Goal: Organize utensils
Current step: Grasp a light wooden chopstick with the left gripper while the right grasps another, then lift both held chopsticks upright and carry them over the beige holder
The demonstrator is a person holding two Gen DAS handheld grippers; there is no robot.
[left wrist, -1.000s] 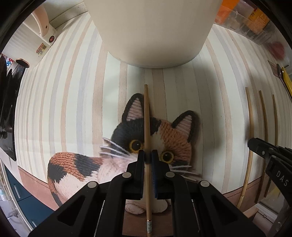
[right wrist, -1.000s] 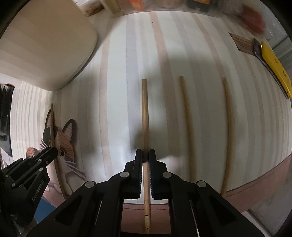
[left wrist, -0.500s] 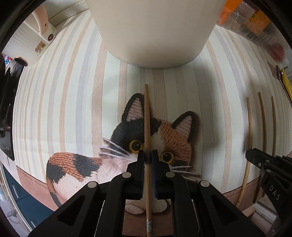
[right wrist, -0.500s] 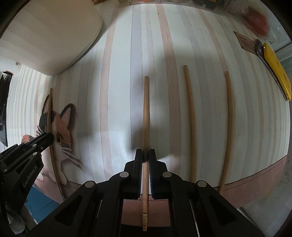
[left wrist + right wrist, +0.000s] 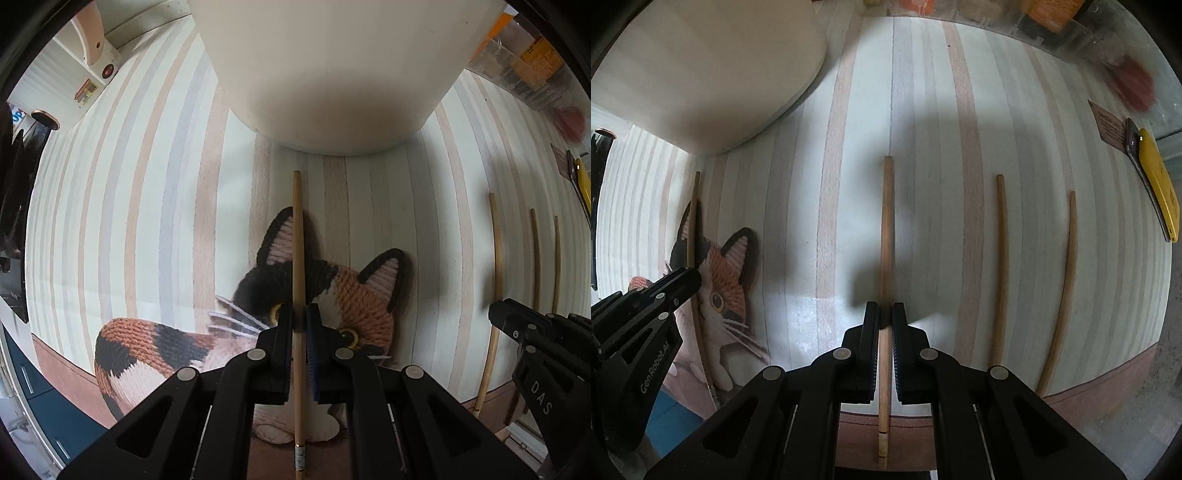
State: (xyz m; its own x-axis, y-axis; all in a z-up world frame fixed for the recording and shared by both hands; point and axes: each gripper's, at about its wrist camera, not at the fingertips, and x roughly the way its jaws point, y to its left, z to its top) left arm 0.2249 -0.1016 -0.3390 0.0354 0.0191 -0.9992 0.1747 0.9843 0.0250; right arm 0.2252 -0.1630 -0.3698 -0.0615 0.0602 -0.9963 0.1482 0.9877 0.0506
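We hold one chopstick (image 5: pixel 298 266) clamped in the left gripper (image 5: pixel 299 325) over the cat print, another (image 5: pixel 886 236) in the right gripper (image 5: pixel 885 325), probably just above the bench (image 5: pixel 923 110); both lie parallel to two loose chopsticks (image 5: pixel 1001 266), for tidy alignment.

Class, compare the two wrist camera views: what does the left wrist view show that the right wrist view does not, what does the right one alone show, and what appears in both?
Only the left wrist view: the white appliance with a red button at top left, and the cat picture's striped body.

Only the right wrist view: the right gripper, jaws shut on its own chopstick.

Both: the cat picture, the cream container, two loose chopsticks on the striped mat, the yellow tool, and the left gripper holding a chopstick.
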